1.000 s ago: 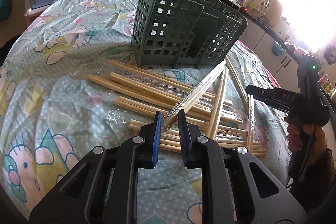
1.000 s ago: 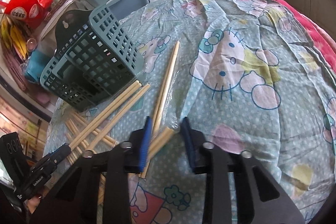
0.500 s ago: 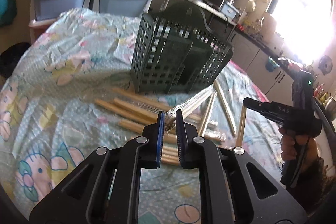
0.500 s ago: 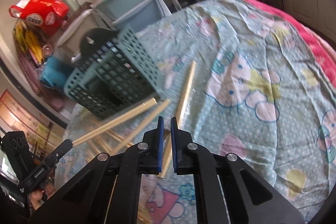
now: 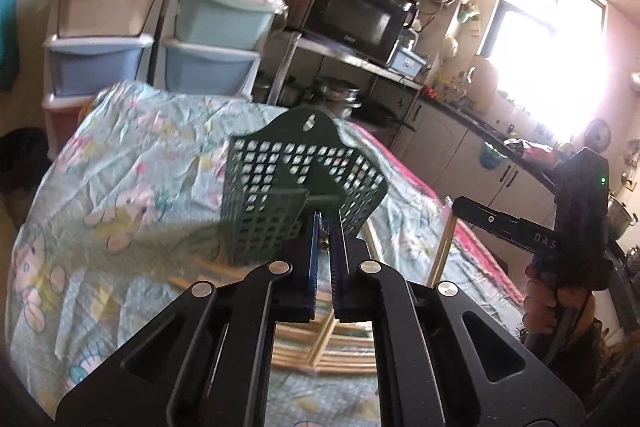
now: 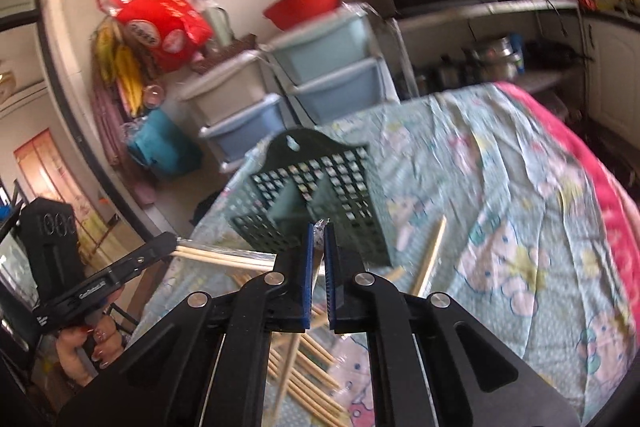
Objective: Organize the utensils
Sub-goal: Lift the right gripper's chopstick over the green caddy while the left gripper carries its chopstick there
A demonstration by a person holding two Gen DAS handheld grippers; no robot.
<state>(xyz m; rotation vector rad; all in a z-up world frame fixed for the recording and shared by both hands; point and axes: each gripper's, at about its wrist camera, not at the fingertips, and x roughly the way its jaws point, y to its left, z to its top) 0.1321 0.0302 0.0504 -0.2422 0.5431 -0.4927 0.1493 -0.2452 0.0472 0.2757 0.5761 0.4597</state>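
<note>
A dark green slotted utensil basket (image 5: 296,187) stands on the cartoon-print tablecloth (image 5: 120,187); it also shows in the right wrist view (image 6: 320,203). My left gripper (image 5: 325,227) is shut on a plastic-wrapped pair of wooden chopsticks (image 6: 224,257) and holds it raised in front of the basket. My right gripper (image 6: 318,231) is shut on another wrapped chopstick pair (image 5: 440,255), also lifted. Several wrapped chopstick pairs (image 5: 320,347) lie on the cloth below the grippers, and they show in the right wrist view (image 6: 308,387) too.
One chopstick pair (image 6: 432,259) lies apart to the right of the basket. Stacked plastic drawers (image 5: 152,43) and a microwave (image 5: 352,15) on a shelf stand behind the table. The table's pink edge (image 6: 600,195) runs along the right.
Both grippers closed on wrapped chopstick pairs and lifted them off the cloth. Both rose and tilted up, so the basket now sits lower and farther in view.
</note>
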